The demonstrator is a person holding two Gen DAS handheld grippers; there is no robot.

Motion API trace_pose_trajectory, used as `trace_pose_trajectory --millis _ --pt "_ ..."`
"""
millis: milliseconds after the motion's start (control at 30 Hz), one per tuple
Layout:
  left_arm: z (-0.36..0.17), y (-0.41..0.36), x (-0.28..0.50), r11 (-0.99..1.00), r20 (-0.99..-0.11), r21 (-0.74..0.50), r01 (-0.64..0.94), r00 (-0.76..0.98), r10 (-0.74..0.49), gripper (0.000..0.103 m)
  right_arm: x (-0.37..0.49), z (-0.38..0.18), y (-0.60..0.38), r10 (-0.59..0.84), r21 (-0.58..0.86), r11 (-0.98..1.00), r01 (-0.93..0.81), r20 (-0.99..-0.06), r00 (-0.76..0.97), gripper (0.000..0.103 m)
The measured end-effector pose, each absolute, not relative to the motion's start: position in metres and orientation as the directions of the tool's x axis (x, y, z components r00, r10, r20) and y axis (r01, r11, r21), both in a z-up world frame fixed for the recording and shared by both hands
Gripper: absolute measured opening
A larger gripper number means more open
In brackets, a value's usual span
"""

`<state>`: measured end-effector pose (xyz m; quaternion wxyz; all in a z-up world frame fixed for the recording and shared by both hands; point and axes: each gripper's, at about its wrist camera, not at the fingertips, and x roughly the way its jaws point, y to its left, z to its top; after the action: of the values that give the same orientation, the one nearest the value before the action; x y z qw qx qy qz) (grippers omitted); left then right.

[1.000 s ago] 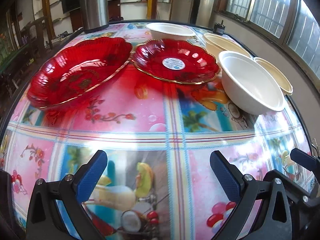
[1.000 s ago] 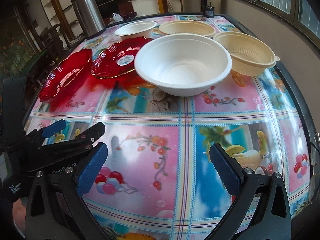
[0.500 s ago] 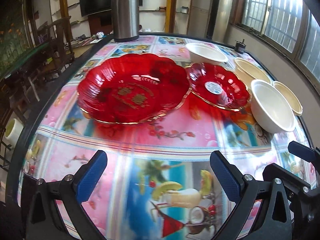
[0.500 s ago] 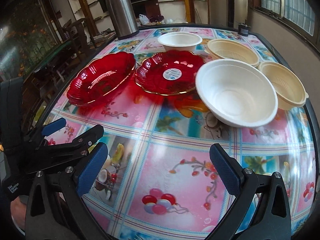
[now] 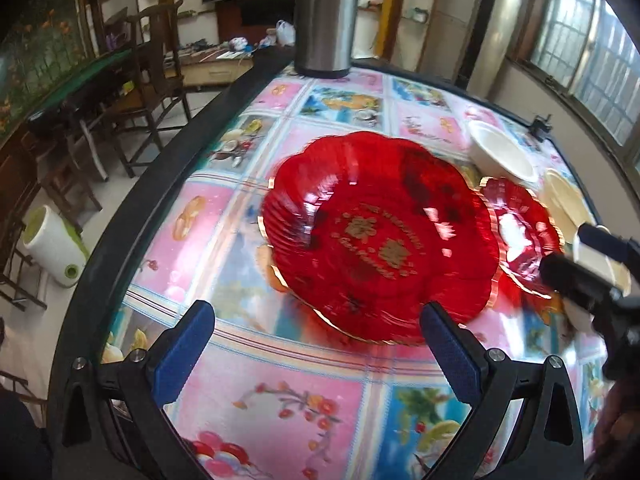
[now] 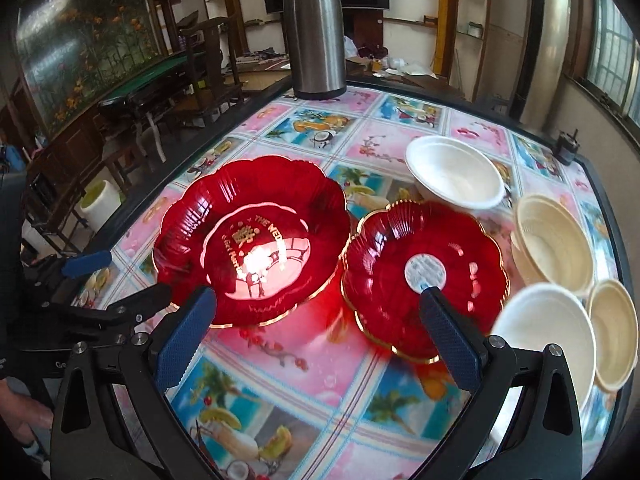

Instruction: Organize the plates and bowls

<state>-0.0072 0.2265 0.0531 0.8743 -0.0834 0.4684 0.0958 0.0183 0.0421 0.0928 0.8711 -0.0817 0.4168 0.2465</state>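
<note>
Nearest in each wrist view, a gripper hangs over the patterned counter [image 6: 280,392]: the left gripper [image 5: 316,356] and the right gripper [image 6: 318,334] both have their blue-padded jaws spread wide, holding nothing. In the left wrist view the large red plate [image 5: 380,240] lies on the counter at 12 o'clock from the jaws, its near rim just past the fingertips; the right gripper's dark body enters at 3 o'clock. In the right wrist view the same large red plate [image 6: 252,236] lies at 11 o'clock, and the small red plate [image 6: 424,276], bearing a round white sticker, lies at 1 o'clock, the two rims just beside each other; whether they touch cannot be told. The left gripper appears at 9 o'clock, near the large plate's rim. At 3 o'clock a large white bowl [image 6: 548,336] sits just beside a small cream bowl [image 6: 614,332]; beyond them lies a ribbed cream bowl [image 6: 554,244]. Farther off, at 1 o'clock, rests a second white bowl [image 6: 456,174]. At the counter's far edge, at 12 o'clock, a steel flask [image 6: 314,32] stands upright.
</note>
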Motion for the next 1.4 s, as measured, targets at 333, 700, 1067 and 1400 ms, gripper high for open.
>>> trace_pose_trajectory --millis 333,700,1067,1400 --pt "0.047 0.237 0.015 0.964 -0.835 -0.076 -0.254 0.544 0.077 0.086 0.090 0.075 0.074 0.358 0.071 0.838 -0.541 -0.820 0.446 0.076" --pt "0.026 0.242 0.030 0.950 -0.894 -0.132 -0.282 0.449 0.009 0.066 0.147 0.046 0.096 0.379 0.149 0.824 -0.547 -0.863 0.336 0.063" --pt "0.019 0.250 0.037 0.936 -0.883 0.026 -0.350 0.430 0.186 0.024 0.136 0.033 0.093 0.428 0.235 0.827 -0.511 -0.852 0.301 0.029" --pt "0.030 0.262 0.024 0.949 -0.867 -0.004 -0.316 0.474 0.154 0.017 0.101 0.035 0.076 0.440 0.259 0.843 -0.471 -0.835 0.329 0.030"
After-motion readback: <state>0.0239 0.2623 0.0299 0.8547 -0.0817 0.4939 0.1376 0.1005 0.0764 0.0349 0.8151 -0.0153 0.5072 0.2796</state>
